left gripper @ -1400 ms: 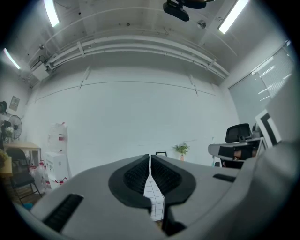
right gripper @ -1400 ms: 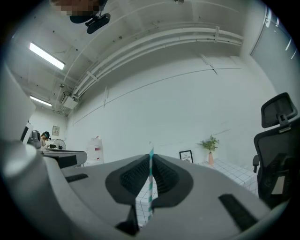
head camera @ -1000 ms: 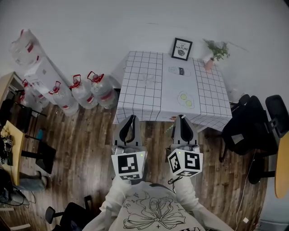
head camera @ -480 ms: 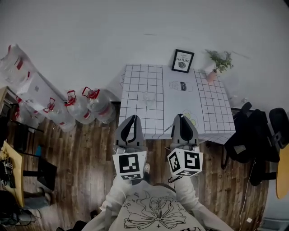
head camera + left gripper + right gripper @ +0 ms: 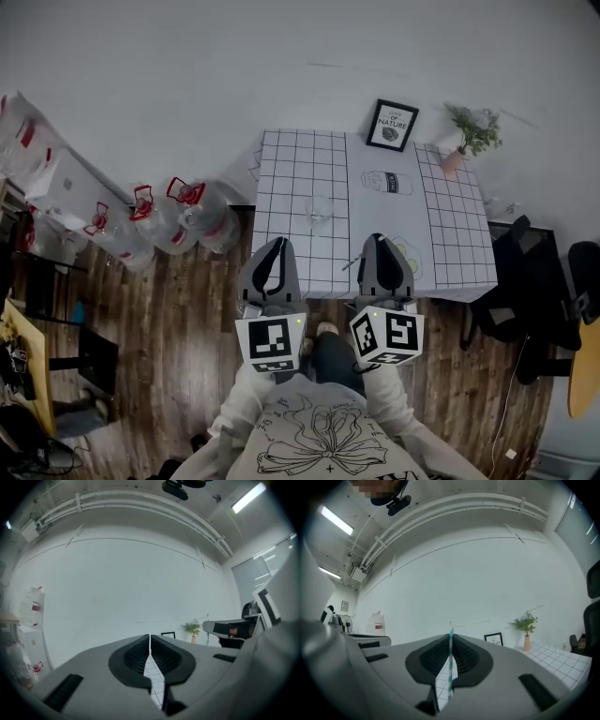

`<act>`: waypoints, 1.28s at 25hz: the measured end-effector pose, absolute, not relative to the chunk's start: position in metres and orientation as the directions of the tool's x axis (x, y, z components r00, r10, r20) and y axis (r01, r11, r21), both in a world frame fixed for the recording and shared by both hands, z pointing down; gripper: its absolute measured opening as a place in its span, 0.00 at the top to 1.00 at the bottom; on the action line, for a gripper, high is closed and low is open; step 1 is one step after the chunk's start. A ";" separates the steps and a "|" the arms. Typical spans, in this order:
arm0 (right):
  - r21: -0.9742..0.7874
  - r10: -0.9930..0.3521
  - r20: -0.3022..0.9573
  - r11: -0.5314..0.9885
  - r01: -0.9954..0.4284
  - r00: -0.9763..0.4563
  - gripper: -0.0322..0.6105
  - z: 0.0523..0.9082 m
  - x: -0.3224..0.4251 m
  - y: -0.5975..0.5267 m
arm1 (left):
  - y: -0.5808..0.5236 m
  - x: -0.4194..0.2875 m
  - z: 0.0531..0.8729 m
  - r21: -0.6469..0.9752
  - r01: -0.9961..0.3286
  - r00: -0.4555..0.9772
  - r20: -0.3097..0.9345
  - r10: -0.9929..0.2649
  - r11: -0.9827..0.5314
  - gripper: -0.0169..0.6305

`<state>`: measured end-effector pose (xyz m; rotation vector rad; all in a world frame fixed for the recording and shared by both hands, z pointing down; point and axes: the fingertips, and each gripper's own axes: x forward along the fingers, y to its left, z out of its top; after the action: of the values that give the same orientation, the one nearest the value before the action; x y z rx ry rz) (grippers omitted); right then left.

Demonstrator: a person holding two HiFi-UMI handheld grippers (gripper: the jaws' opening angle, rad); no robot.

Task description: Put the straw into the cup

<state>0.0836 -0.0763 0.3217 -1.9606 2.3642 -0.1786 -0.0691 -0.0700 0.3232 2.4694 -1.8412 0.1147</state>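
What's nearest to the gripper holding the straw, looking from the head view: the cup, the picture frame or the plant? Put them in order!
From the right gripper, shut on the straw:
1. Cup, on the table, just ahead to its left.
2. Picture frame, far edge, straight ahead.
3. Plant, far right corner.

Table point(image 5: 291, 169) surface left open around cup point(image 5: 319, 208); access from near edge unblocked. Far edge taken up by picture frame point(image 5: 393, 125) and potted plant point(image 5: 466, 141). Left side hemmed by water jugs point(image 5: 187, 217), right side by chair point(image 5: 523, 277).
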 end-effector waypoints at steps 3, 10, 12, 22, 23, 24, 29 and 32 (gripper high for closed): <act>-0.138 -0.980 0.040 0.186 -0.973 -0.193 0.93 0.329 0.081 -0.095 | -0.086 -0.072 0.332 0.007 -0.961 0.277 0.115 -0.954 -0.278 0.96; -0.145 -0.969 0.064 0.229 -0.963 -0.240 0.93 0.343 0.077 -0.144 | -0.129 -0.072 0.345 0.013 -0.971 0.237 0.142 -0.961 -0.237 0.96; -0.148 -0.964 0.069 0.244 -0.958 -0.256 0.93 0.346 0.077 -0.162 | -0.144 -0.071 0.349 0.014 -0.974 0.224 0.149 -0.963 -0.224 0.96; -0.174 -0.926 0.106 0.342 -0.924 -0.362 0.93 0.365 0.069 -0.251 | -0.215 -0.072 0.370 0.012 -0.992 0.128 0.204 -0.971 -0.128 0.96; -0.177 -0.921 0.113 0.351 -0.919 -0.373 0.93 0.368 0.068 -0.258 | -0.220 -0.072 0.372 0.011 -0.993 0.120 0.210 -0.970 -0.120 0.96; -0.181 -0.915 0.120 0.361 -0.915 -0.385 0.93 0.372 0.066 -0.264 | -0.225 -0.072 0.374 0.011 -0.994 0.112 0.217 -0.970 -0.112 0.96; -0.199 -0.882 0.172 0.405 -0.892 -0.439 0.93 0.399 0.059 -0.289 | -0.243 -0.072 0.396 0.009 -0.997 0.079 0.265 -0.961 -0.079 0.96; -0.223 -0.865 0.200 0.418 -0.881 -0.461 0.93 0.414 0.059 -0.300 | -0.252 -0.070 0.411 0.010 -0.998 0.059 0.298 -0.953 -0.059 0.96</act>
<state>0.0586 -0.3002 0.4140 -1.6571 2.6905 -0.4765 -0.0702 -0.2516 0.4107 2.1188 -1.9950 0.3134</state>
